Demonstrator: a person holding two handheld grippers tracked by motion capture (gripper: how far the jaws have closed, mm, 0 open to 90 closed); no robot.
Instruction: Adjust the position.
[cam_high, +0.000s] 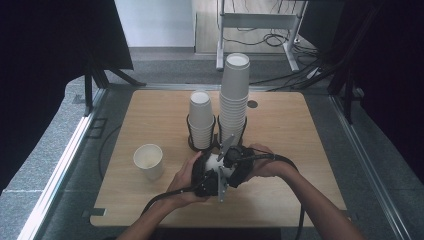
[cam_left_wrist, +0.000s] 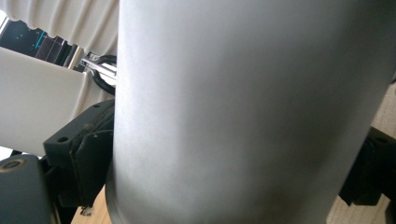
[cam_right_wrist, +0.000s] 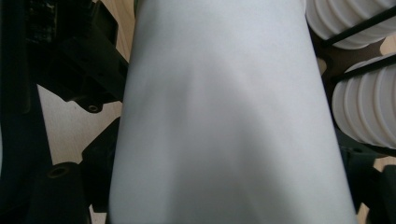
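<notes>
High view: the left gripper (cam_high: 212, 172) and the right gripper (cam_high: 231, 165) meet near the middle of the wooden table (cam_high: 300, 150), toward its near edge, with a white paper cup (cam_high: 216, 162) caught between them. In the left gripper view that cup (cam_left_wrist: 252, 112) stands between the two black jaws, which sit against its wall low on either side, so the left gripper holds it at a medium spread. In the right gripper view the cup (cam_right_wrist: 229, 121) again takes up the space between the jaws, but whether the wide-set pads press on it I cannot tell.

Room to move is tight on the far side: just beyond the grippers stands a black wire holder (cam_high: 191, 131) with a short stack of cups (cam_high: 201, 117) and, to its right, a tall stack of cups (cam_high: 234, 90). Bare tabletop lies to the right of the hands and along the near edge. To the left, a single upright paper cup (cam_high: 148, 160) stands apart from the hands, with open wood around it up to the left edge.

The held cup is plain white, smooth-walled and tapered, without print; its wall looks undented where the jaws meet it.
</notes>
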